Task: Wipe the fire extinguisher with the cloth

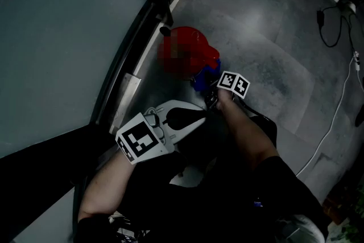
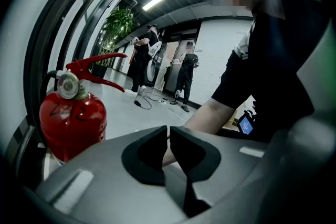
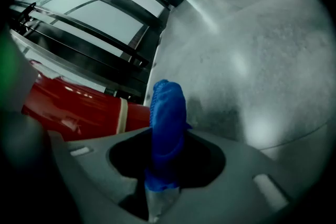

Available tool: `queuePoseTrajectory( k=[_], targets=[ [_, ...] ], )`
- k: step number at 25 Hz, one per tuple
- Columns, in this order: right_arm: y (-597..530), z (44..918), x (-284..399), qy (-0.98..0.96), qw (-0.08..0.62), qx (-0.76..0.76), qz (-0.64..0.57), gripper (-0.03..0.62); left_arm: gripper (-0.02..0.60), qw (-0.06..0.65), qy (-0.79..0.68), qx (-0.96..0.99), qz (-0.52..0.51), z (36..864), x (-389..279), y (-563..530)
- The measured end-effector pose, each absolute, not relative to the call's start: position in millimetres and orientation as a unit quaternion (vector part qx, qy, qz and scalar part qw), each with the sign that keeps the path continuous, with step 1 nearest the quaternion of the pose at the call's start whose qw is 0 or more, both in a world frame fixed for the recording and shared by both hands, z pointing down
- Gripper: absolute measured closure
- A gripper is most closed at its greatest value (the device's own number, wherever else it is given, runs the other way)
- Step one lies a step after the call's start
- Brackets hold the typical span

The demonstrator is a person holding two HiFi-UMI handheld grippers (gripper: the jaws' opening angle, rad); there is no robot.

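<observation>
The red fire extinguisher (image 1: 193,54) stands on the floor by the window frame. In the left gripper view the fire extinguisher (image 2: 73,118) shows upright at the left, with its gauge and red handle on top. A blue cloth (image 3: 167,113) is bunched between the jaws of my right gripper (image 3: 167,141), which is shut on it. In the right gripper view the extinguisher's red body (image 3: 79,107) lies close on the cloth's left; I cannot tell if they touch. From the head view the cloth (image 1: 200,82) sits at the extinguisher's near side under the right gripper (image 1: 209,90). My left gripper (image 1: 196,118) hangs nearer me, its jaws (image 2: 169,139) shut on nothing.
A dark window frame (image 1: 133,48) and glass wall run along the left. Cables (image 1: 335,99) trail over the grey floor at the right. In the left gripper view people (image 2: 186,78) stand far off near a plant (image 2: 118,23).
</observation>
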State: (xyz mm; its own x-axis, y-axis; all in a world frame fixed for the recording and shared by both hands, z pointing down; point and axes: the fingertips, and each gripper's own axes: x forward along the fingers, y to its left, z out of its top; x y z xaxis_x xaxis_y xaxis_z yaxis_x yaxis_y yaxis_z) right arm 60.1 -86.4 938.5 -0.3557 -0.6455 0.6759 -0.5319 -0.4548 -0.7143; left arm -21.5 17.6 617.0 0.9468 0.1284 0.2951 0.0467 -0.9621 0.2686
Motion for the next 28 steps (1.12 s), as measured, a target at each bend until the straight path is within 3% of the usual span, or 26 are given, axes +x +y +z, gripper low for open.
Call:
queuePoseTrajectory(
  k=[5,12,15,20,28],
  targets=[
    [-98,860,93,0.596,0.046,-0.507,-0.622,0.461,0.558,0.101,0.062,0.982,0.145,603,-4,16],
    [-86,706,112,0.701,0.147,-0.383,-0.583,0.461,0.557,0.045,0.103,0.981,0.159,603,15,21],
    [-103,668,101,0.754,0.149,-0.374,-0.519,0.461,0.557,0.031,0.116,0.979,0.162,612,17,16],
    [-119,631,59,0.821,0.108,-0.331,-0.453,0.461,0.557,0.046,0.11,0.979,0.164,613,17,15],
    [-135,647,57,0.787,0.147,-0.362,-0.478,0.461,0.557,0.065,0.105,0.981,0.147,594,13,22]
  ],
)
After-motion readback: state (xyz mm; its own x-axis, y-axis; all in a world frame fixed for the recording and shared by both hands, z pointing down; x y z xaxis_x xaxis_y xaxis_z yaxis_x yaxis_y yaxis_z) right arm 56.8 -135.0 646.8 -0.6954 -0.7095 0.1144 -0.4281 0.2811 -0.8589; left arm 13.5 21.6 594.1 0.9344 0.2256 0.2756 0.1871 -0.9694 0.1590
